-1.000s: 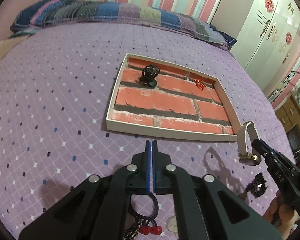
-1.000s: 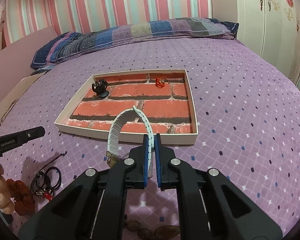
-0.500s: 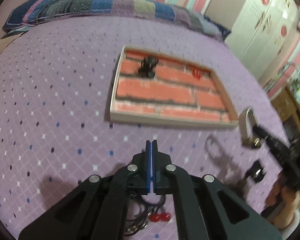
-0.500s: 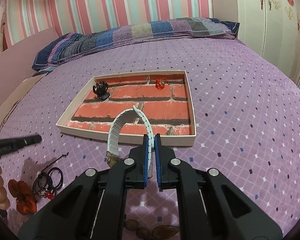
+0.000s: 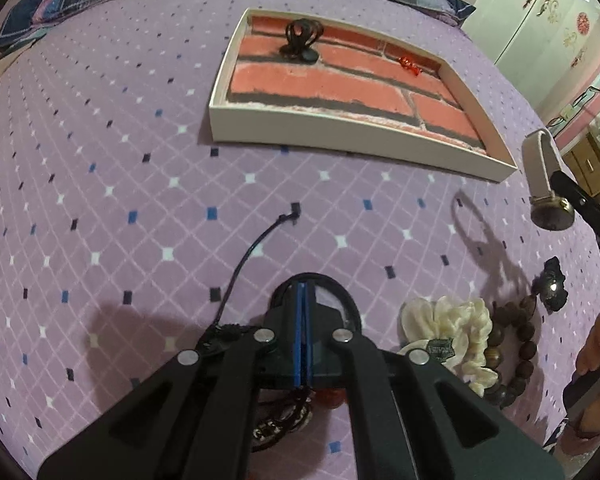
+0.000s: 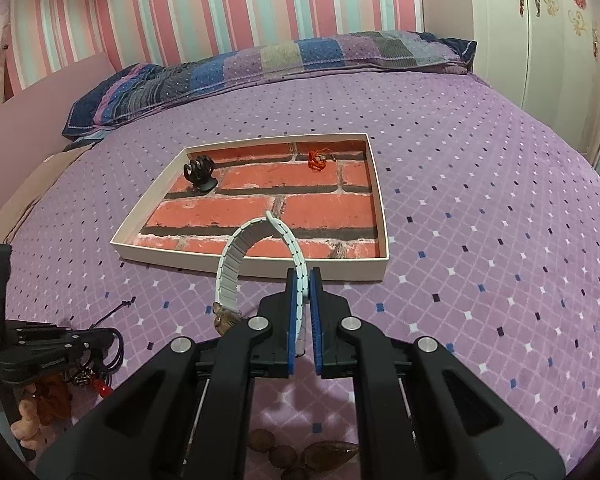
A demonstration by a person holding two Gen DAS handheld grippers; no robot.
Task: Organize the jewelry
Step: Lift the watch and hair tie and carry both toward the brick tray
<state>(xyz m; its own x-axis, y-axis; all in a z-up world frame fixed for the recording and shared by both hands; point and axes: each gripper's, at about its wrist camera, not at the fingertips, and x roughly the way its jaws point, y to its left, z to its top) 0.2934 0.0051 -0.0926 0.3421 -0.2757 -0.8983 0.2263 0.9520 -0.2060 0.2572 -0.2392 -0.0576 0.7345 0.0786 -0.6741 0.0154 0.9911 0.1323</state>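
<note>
A shallow white tray (image 6: pixel 256 266) with a brick-pattern floor lies on the purple bedspread; it also shows in the left wrist view (image 5: pixel 340 136). In it sit a black coiled piece (image 6: pixel 198 172) and a small red charm (image 6: pixel 317 160). My right gripper (image 6: pixel 303 280) is shut on the strap of a white watch (image 6: pixel 236 256), held above the bedspread just in front of the tray; the watch also shows in the left wrist view (image 5: pixel 542 176). My left gripper (image 5: pixel 302 292) is shut, low over a black cord loop (image 5: pixel 340 296) and cord (image 5: pixel 252 252); whether it grips the loop is unclear.
More jewelry lies near the bed's front: a cream scrunchie (image 5: pixel 452 328), a brown bead bracelet (image 5: pixel 516 344), a black clip (image 5: pixel 552 284), red beads under the left gripper (image 5: pixel 332 398), brown stones (image 6: pixel 284 450). Pillows (image 6: pixel 260 68) line the far edge, a wardrobe (image 6: pixel 548 32) stands right.
The left gripper has dropped and tilted down over the black cord pile, now close to the bedspread. The right gripper holds the watch nearly where it was.
</note>
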